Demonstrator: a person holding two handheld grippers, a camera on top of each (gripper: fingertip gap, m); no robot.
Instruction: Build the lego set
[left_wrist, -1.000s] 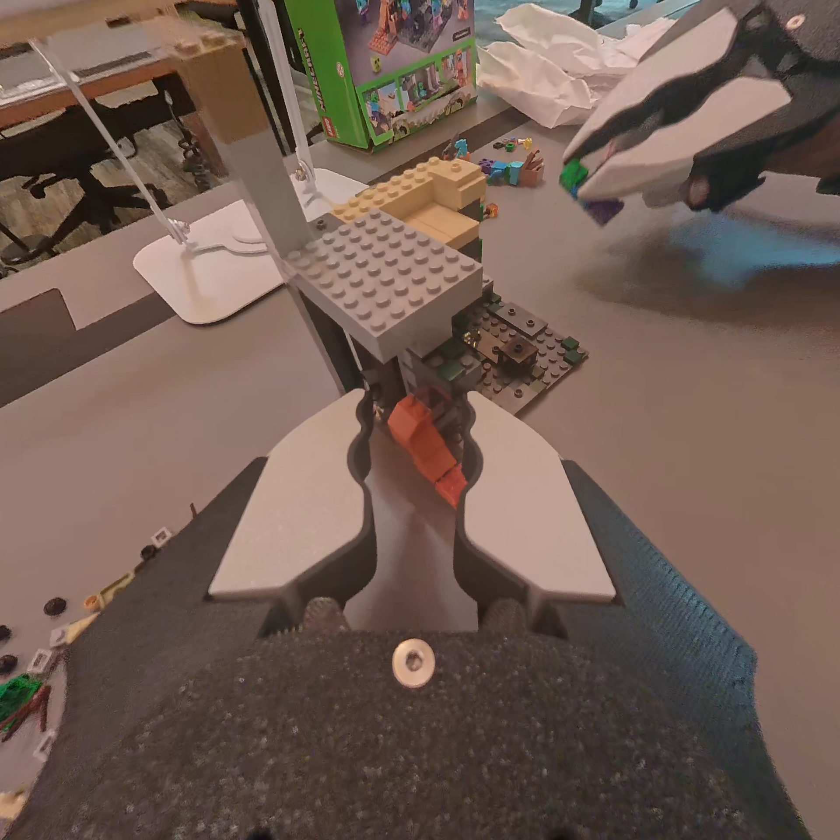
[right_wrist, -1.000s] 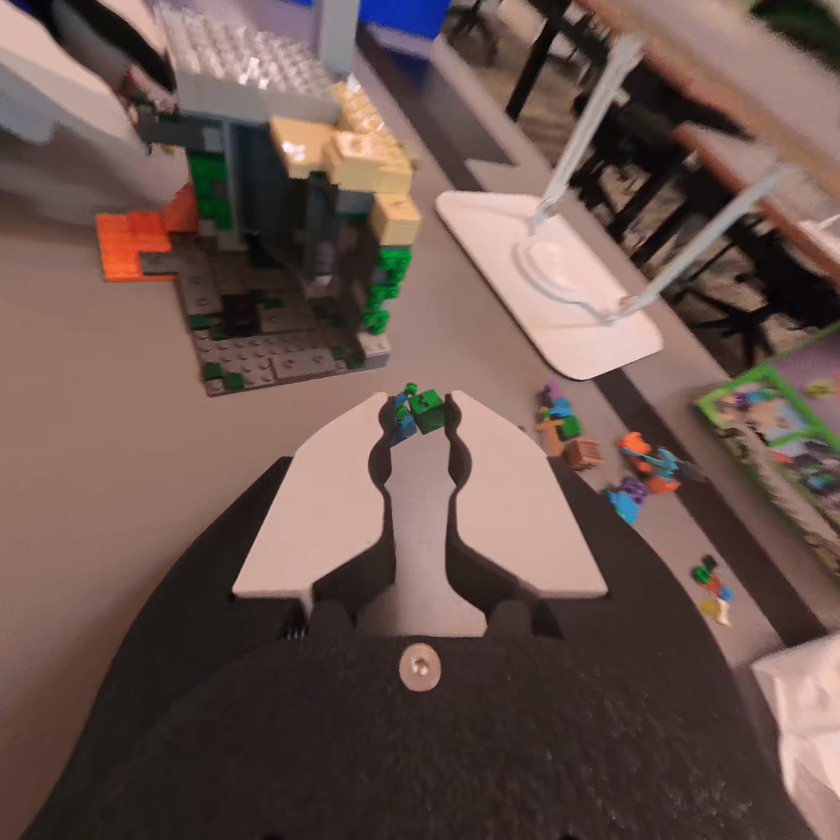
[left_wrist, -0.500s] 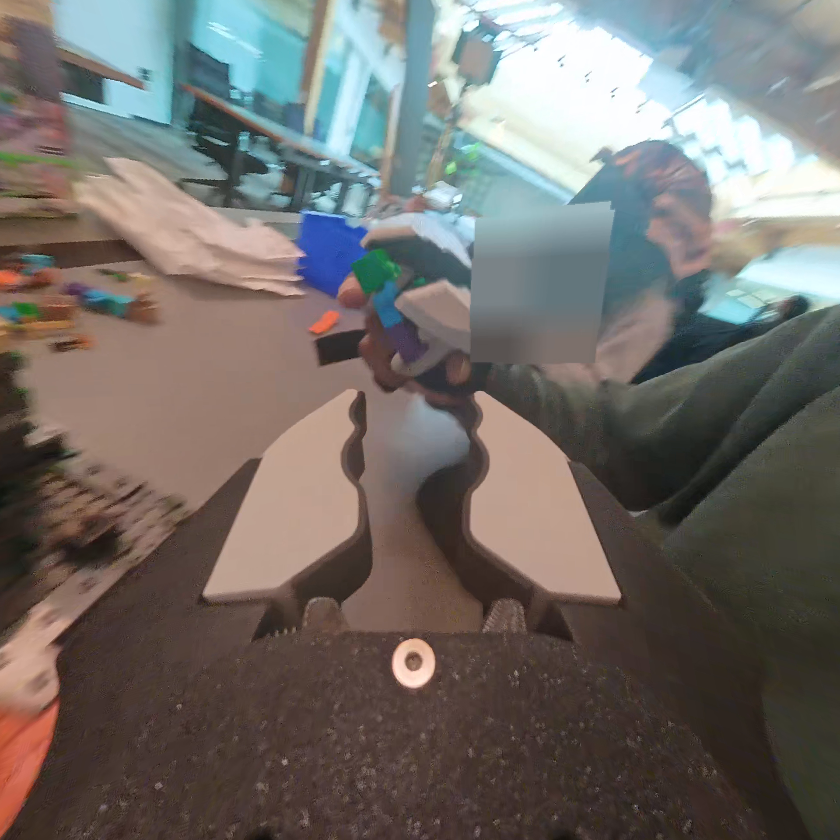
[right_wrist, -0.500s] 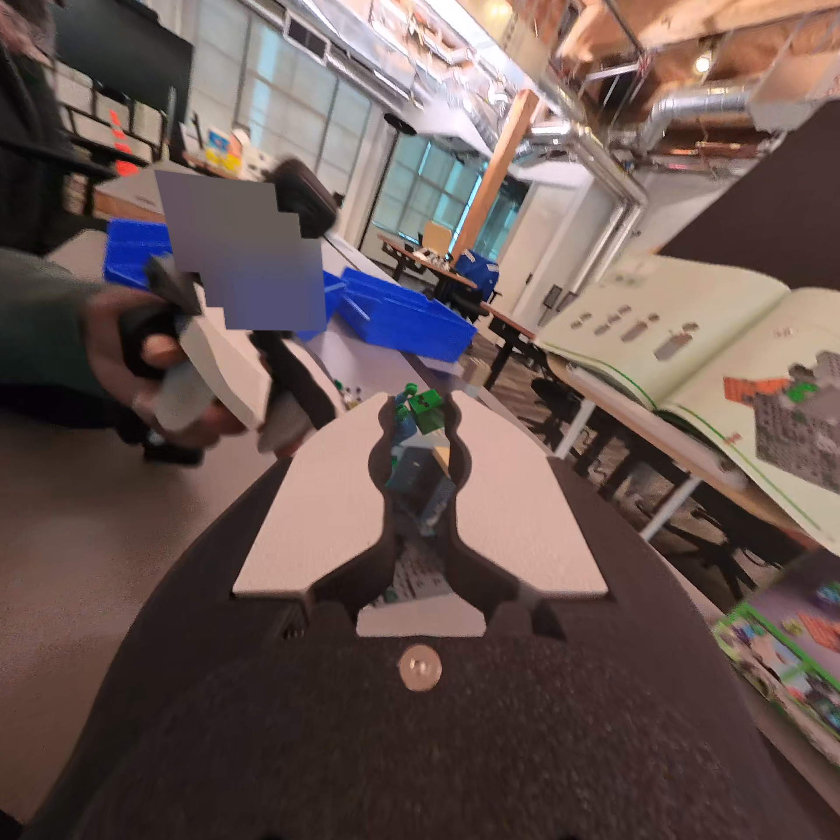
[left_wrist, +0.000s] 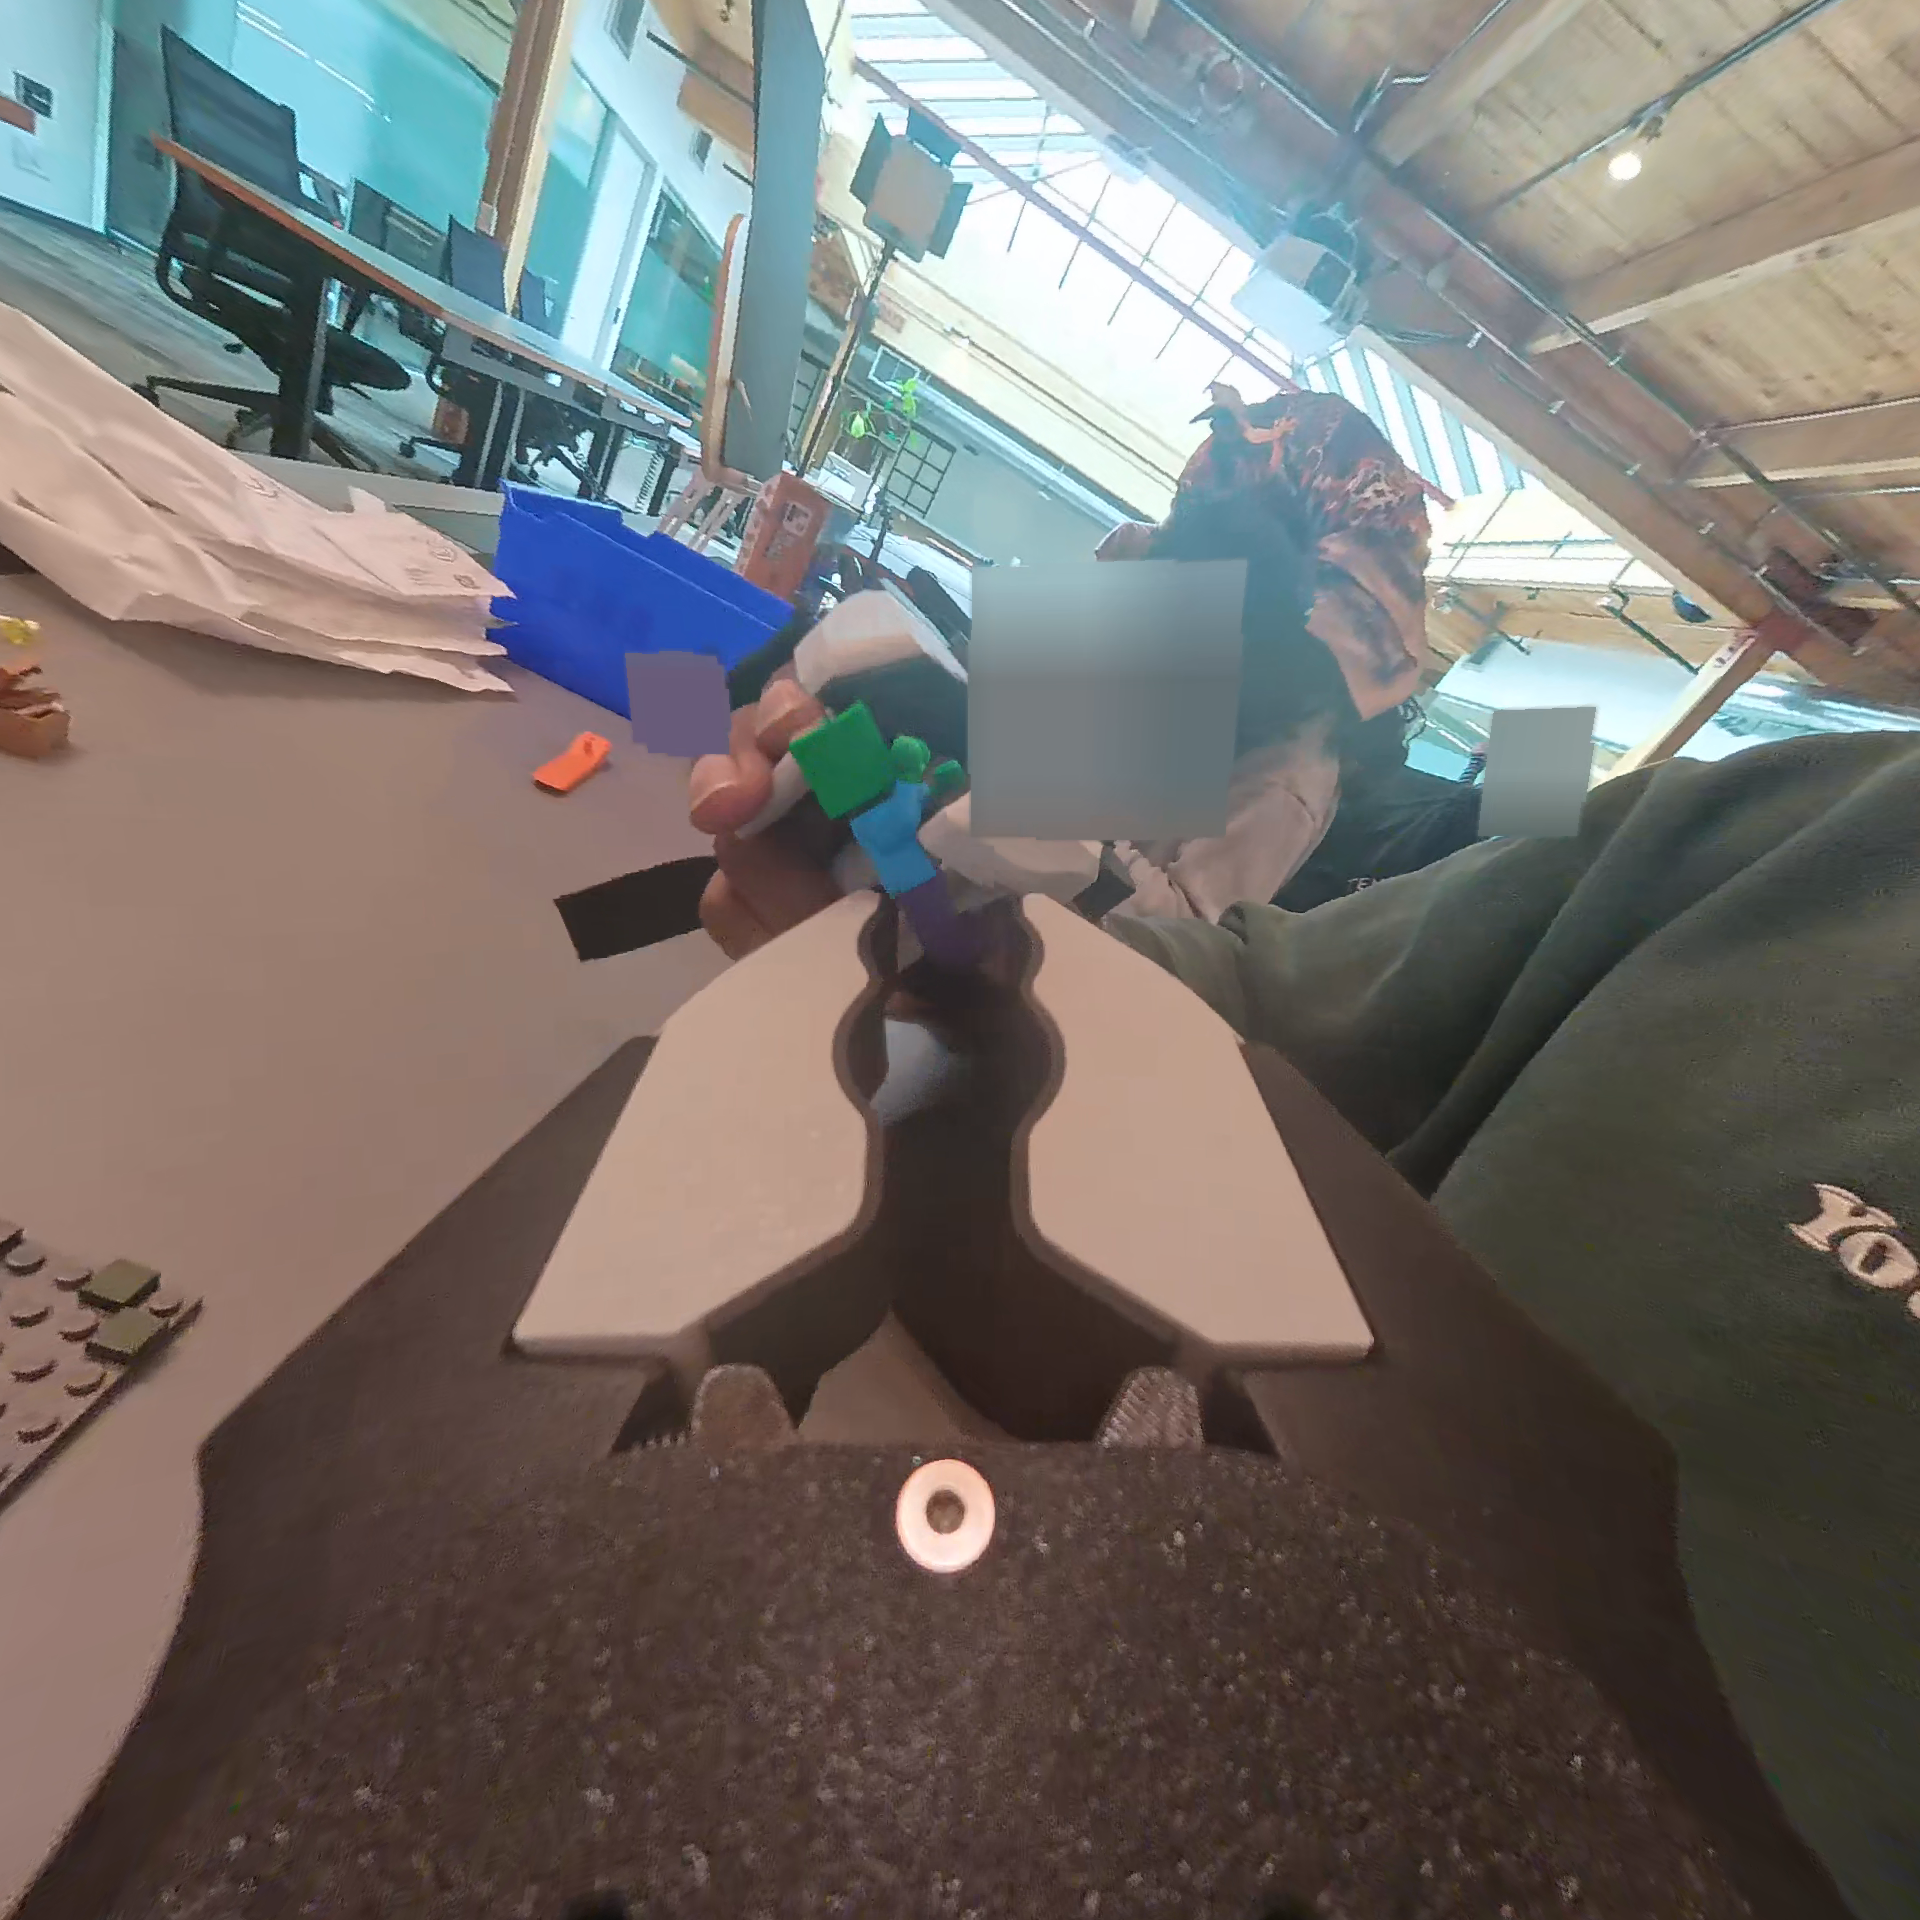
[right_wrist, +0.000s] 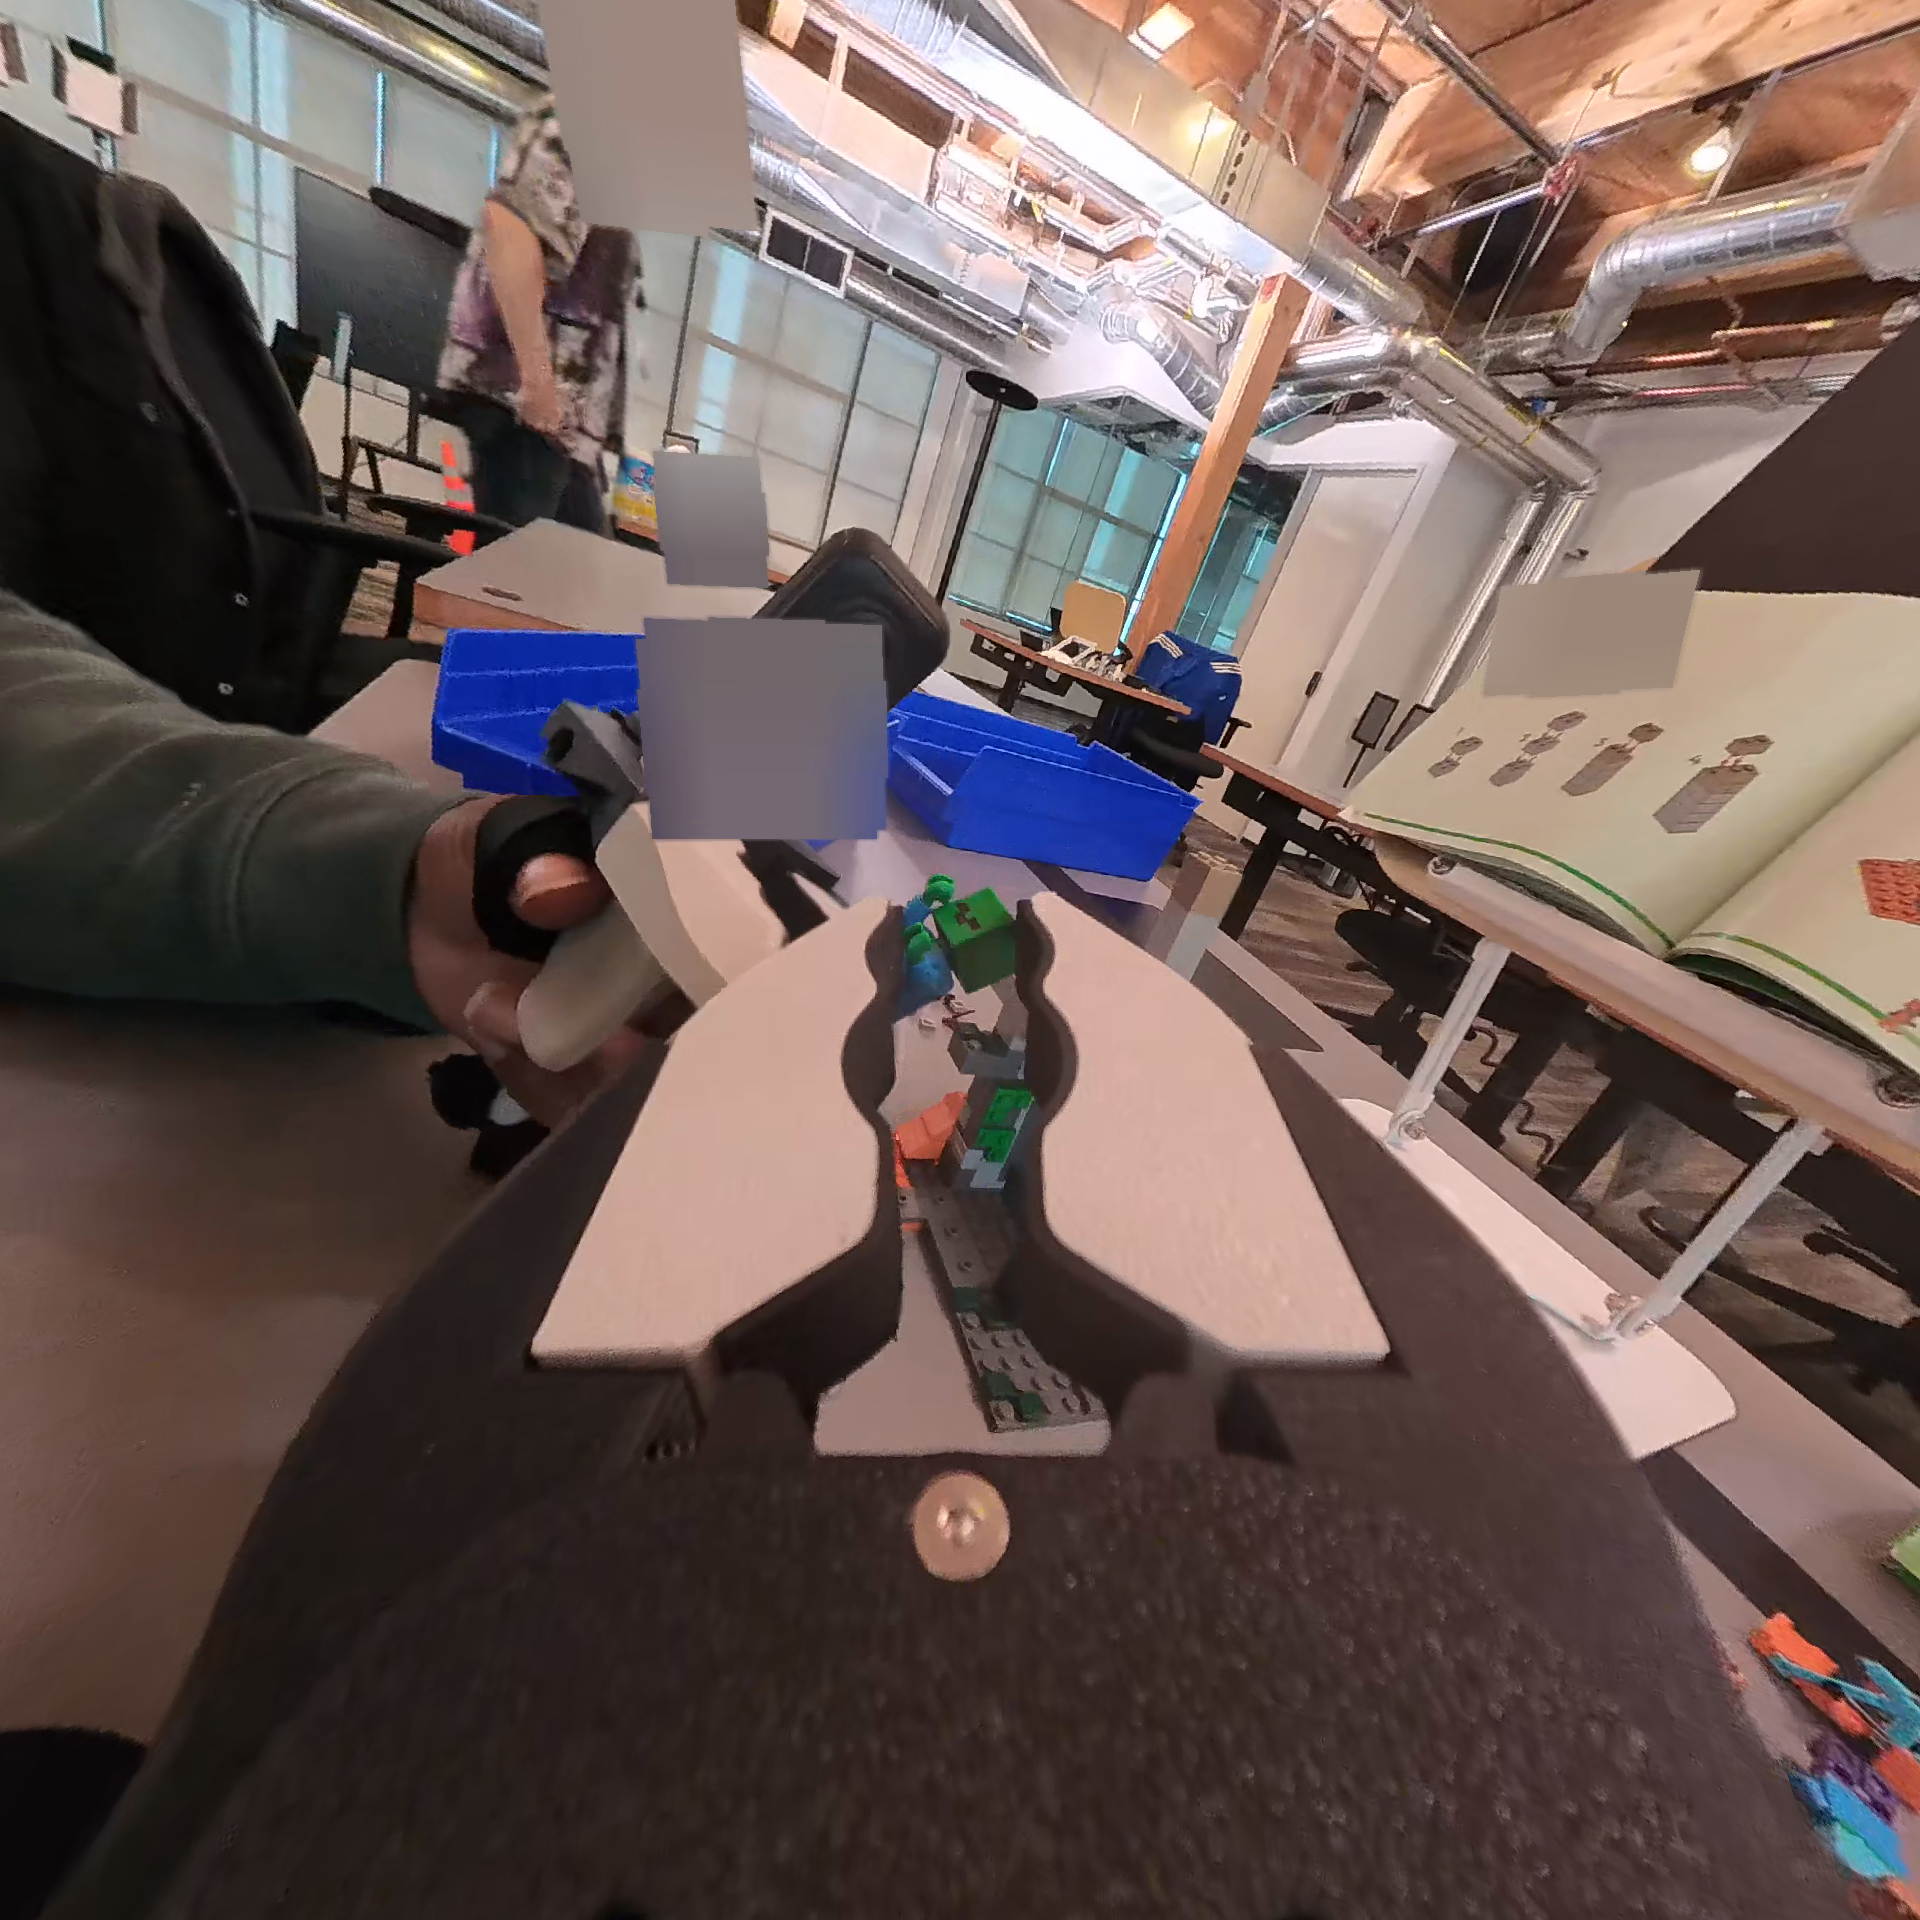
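My right gripper (right_wrist: 956, 914) was shut on a little toy figure (right_wrist: 971, 940) with a green head, held up above the grey table (left_wrist: 260, 935). Both pads pressed on it. My left gripper (left_wrist: 945, 925) faced it. The figure's purple legs sat between my left tips, which were close together. I could not tell if they squeezed the legs. The brick house (right_wrist: 987, 1143) stood below.

The right gripper (right_wrist: 961, 920) is seen clamped on a small green-headed toy figure (right_wrist: 966, 940), whose purple legs are gripped by the left gripper (left_wrist: 951, 925), both raised above the table.
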